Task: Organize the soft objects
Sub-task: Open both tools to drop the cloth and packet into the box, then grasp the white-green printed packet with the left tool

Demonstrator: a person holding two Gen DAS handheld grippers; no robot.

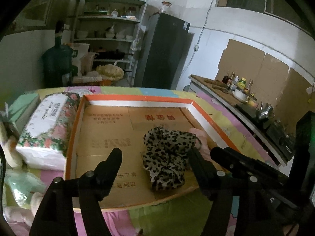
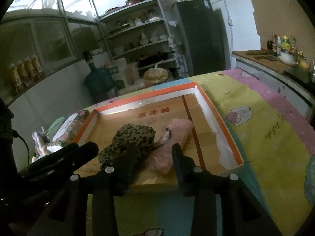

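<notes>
The left gripper (image 1: 153, 161) is wide apart and holds nothing; it hangs over the near edge of a shallow cardboard tray (image 1: 137, 100). The right gripper (image 2: 154, 157) is also spread wide and empty, above the same near edge.

Under them lies a patchwork cloth (image 2: 261, 122) in yellow, pink, green and blue, with small cartoon prints, and it covers the whole table. The tray sits on this cloth; it has an orange rim, white inner walls and a brown floor with red printed characters. Outside its left edge, touching the wall, stands a flowered pack of tissues (image 1: 47, 125).

Inside the tray, near the front edge and toward the right side, lies a crumpled leopard-print cloth (image 1: 167, 157), beige with black spots. Just beside it on the right, touching it, is a folded pink cloth (image 2: 173, 141), pale and fuzzy, lying long toward the far edge.

Further back the room is a dim kitchen: a dark water jug (image 1: 57, 63), metal shelves (image 1: 110, 17) with bowls and pots, a dark refrigerator (image 1: 165, 51), and at the right a counter (image 2: 263, 59) with bottles.
</notes>
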